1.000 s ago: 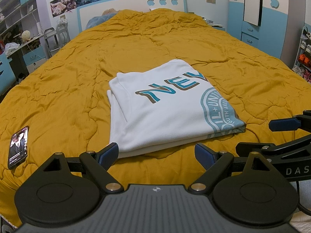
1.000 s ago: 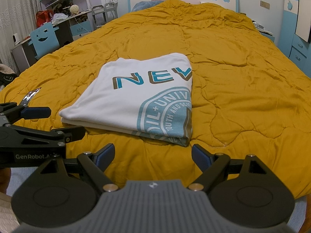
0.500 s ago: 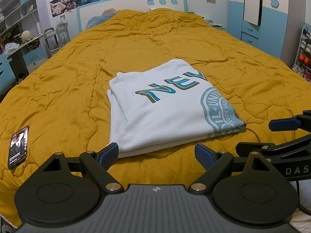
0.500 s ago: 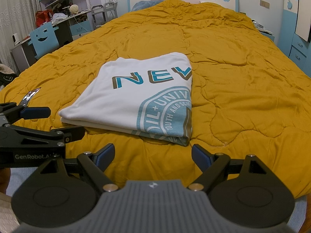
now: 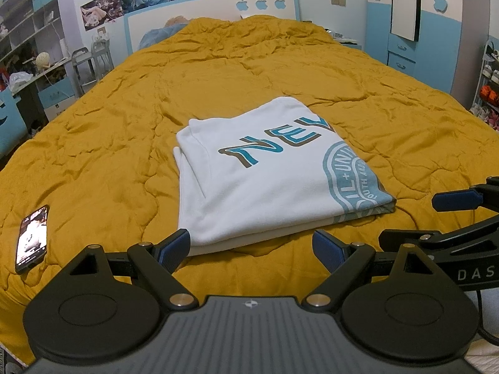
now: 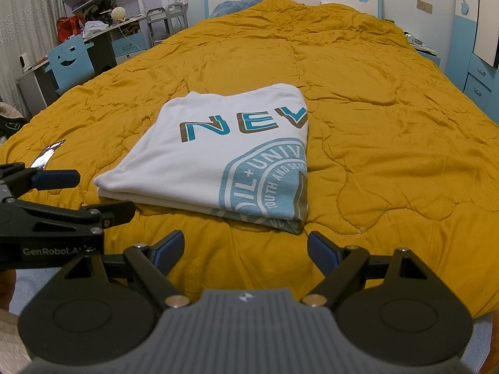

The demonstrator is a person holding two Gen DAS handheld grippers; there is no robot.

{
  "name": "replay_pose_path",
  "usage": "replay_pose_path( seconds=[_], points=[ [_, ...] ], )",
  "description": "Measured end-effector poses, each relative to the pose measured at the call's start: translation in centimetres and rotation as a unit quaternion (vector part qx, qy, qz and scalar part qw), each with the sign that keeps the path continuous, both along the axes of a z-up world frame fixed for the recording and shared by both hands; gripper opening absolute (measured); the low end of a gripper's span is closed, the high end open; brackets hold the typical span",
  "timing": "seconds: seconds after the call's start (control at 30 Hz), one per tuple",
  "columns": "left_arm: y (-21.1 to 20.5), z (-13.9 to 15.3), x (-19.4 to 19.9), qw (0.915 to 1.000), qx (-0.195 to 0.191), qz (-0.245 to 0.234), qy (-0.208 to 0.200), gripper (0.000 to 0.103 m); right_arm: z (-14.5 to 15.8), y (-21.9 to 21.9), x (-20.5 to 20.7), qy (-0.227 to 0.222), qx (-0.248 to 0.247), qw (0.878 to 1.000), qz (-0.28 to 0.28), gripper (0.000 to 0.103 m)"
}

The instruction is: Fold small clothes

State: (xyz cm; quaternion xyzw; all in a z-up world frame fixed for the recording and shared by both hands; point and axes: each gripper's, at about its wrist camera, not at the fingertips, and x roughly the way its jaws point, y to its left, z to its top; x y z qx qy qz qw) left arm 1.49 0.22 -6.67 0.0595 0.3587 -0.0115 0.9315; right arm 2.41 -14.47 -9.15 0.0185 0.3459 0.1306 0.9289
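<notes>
The folded shirt (image 5: pixel 268 177) is lying on the bed (image 5: pixel 124 143), its print cut off at the fold. Both the left gripper (image 5: pixel 251 246) and right gripper (image 6: pixel 244 243) are hovering near it, fingers apart, holding nothing. A phone (image 5: pixel 32 238) is lying at left, its screen blurred.

Mustard quilt (image 5: pixel 124 143) bears folded shirt (image 5: pixel 265 184), phone (image 5: pixel 32 238)

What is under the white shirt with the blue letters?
The folded shirt lies on the yellow blanket. At its near edge you can see its own folded layers stacked up. Whatever is beneath the middle is covered, so I cannot tell.
</notes>
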Motion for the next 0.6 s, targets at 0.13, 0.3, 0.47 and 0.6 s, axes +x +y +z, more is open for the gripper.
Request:
replay_pose_path(
  seconds=[0.13,0.3,0.47,0.6],
  points=[
    [-0.04,0.12,0.01,1.0000,0.002,0.000,-0.001,0.103,0.06,-0.01,0.04,0.000,0.000,1.000,0.000,0.082],
    [0.11,0.34,-0.14,1.0000,0.001,0.001,-0.002,0.103,-0.07,-0.02,0.00,0.000,0.000,1.000,0.000,0.082],
    [0.27,0.43,-0.21,1.0000,0.001,0.004,-0.001,0.103,-0.01,-0.02,0.06,0.000,0.000,1.000,0.000,0.082],
    [0.39,0.49,-0.16,1.0000,0.000,0.005,-0.001,0.103,-0.22,-0.06,0.03,0.001,0.000,1.000,0.000,0.082]
  ],
)
